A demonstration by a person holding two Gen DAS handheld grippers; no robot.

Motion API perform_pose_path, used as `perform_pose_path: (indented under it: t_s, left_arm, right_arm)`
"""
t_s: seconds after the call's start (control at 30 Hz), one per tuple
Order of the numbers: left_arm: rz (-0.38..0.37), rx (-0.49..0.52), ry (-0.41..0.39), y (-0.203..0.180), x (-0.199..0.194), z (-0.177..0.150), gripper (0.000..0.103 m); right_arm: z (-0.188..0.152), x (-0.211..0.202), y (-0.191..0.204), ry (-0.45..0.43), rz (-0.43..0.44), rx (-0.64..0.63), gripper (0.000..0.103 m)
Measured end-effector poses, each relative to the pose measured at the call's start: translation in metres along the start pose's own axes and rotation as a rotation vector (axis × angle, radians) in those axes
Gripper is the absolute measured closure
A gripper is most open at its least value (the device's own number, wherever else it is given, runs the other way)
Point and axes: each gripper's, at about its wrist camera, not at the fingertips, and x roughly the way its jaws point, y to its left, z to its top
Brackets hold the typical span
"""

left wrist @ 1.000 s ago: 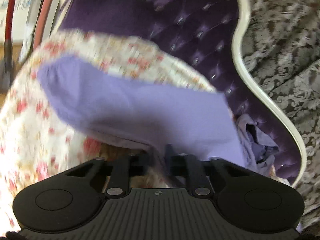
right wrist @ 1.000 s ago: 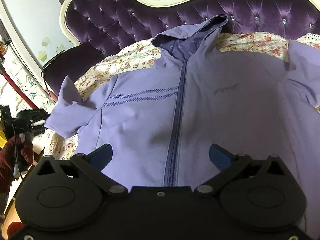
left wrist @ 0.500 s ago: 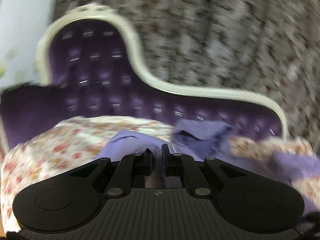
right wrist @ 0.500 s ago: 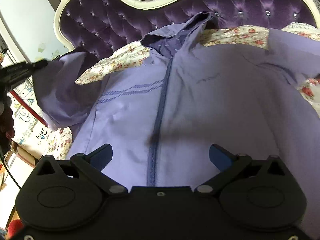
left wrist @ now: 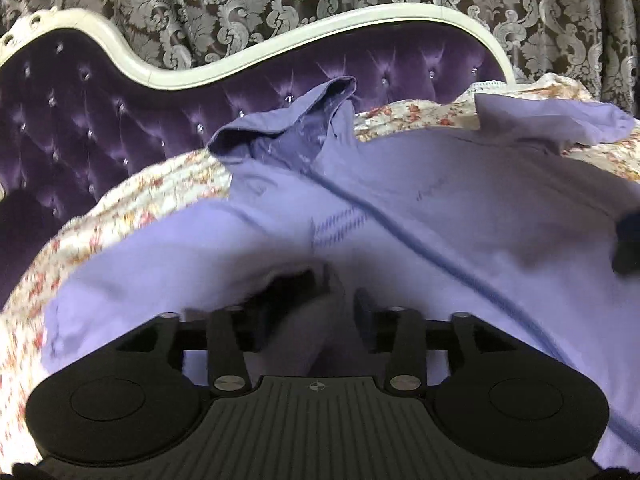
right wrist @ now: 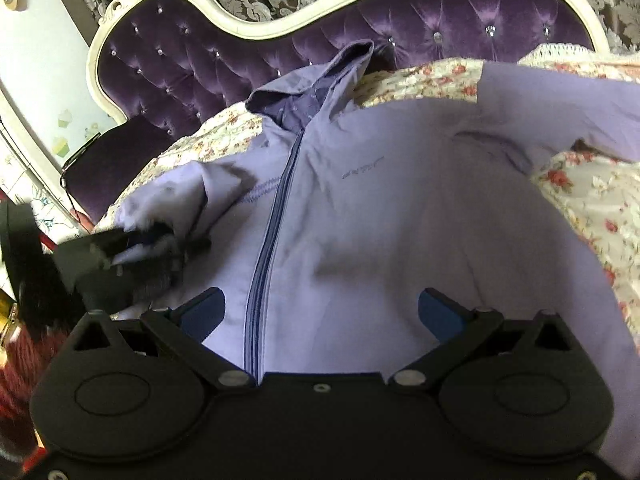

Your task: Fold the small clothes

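On the floral bedspread (right wrist: 592, 196), the lavender hoodie (right wrist: 380, 208) lies under both tongs.

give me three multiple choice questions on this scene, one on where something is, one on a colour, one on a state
1. Where does the jacket's hood lie?
A. up against the purple headboard
B. hanging off the foot of the bed
C. tucked under the jacket

2. What colour is the jacket?
A. red
B. lilac
C. green

3. How do the right tongs stand?
A. shut on the zipper
B. shut on a sleeve
C. open, holding nothing

Answers:
1. A, the hood props up against the tufted headboard at the far side of the floral bedspread.
2. B, the whole jacket is pale lilac, with a darker zipper down its front.
3. C, the blue pads sit wide apart above the jacket's front, with nothing pinched between them.
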Motion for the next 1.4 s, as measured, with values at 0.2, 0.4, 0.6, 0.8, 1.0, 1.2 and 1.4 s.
perform_pose_path:
  t_s: [0.2, 0.4, 0.6, 0.8, 1.0, 1.2, 1.4]
  left_arm:
    - [-0.011, -0.132, -0.018, 0.020, -0.024, -0.030, 0.043]
    - [-0.033, -0.317, -0.053, 0.045, -0.033, -0.051, 0.043]
    - [-0.071, -0.378, -0.070, 0.051, -0.031, -0.056, 0.038]
    - [-0.145, -0.521, -0.096, 0.066, -0.025, -0.066, 0.035]
    - [-0.166, -0.570, -0.104, 0.071, -0.025, -0.068, 0.035]
    - [-0.158, -0.562, -0.098, 0.071, -0.024, -0.068, 0.035]
    - [-0.161, -0.573, -0.098, 0.072, -0.022, -0.069, 0.035]
  right_arm:
    - [0.019, 0.011, 0.027, -0.041, 0.007, -0.121, 0.001]
    - [0.042, 0.040, 0.088, -0.028, 0.020, -0.377, 0.001]
    - [0.046, 0.075, 0.168, -0.060, -0.025, -0.659, 0.001]
    - [0.037, 0.116, 0.220, -0.043, -0.004, -0.867, 0.009]
    - [0.013, 0.148, 0.238, 0.062, 0.013, -0.993, 0.028]
    - [0.033, 0.140, 0.220, 0.007, -0.004, -0.881, 0.084]
    - [0.072, 0.095, 0.133, -0.076, -0.023, -0.427, 0.083]
